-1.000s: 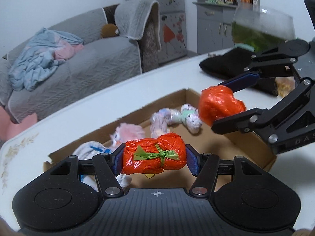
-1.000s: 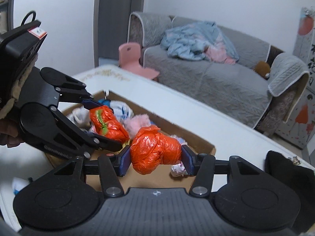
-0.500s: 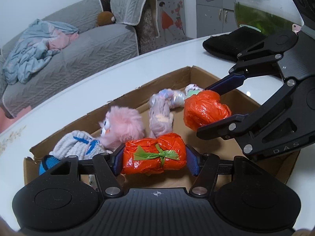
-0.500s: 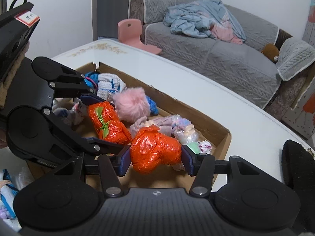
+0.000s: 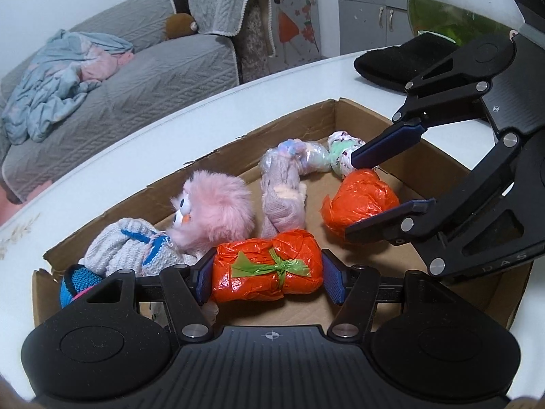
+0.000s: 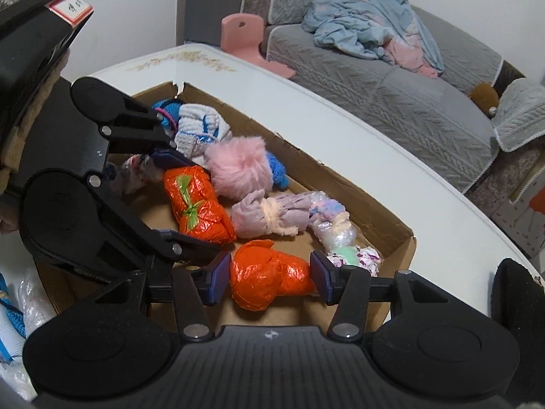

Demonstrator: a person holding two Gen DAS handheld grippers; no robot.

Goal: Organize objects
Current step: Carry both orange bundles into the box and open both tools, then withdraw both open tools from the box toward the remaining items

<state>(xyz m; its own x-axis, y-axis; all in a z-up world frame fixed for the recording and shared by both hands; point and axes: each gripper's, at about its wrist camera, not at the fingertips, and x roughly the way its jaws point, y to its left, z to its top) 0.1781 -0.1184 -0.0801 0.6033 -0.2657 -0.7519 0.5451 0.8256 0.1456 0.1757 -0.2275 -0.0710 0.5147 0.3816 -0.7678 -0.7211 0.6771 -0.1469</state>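
We are seeing white surface (image 5: 238, 102) carrying shallow cardboard box (image 5: 289, 126). Left tongs (image 5: 267, 274) reaching steeply down into box, pinching orange bundle with green tie (image 5: 269, 266) by its ends; its long axis lying crosswise, pad to pad. Right tongs (image 6: 269, 277) angling down likewise, beside left pair, jaws just closing a little, pinching rounder orange bundle (image 6: 269, 279) low over box floor. Pink fluffy toy (image 5: 214, 211) and knit rolls (image 5: 282, 197) lying in box just beyond.
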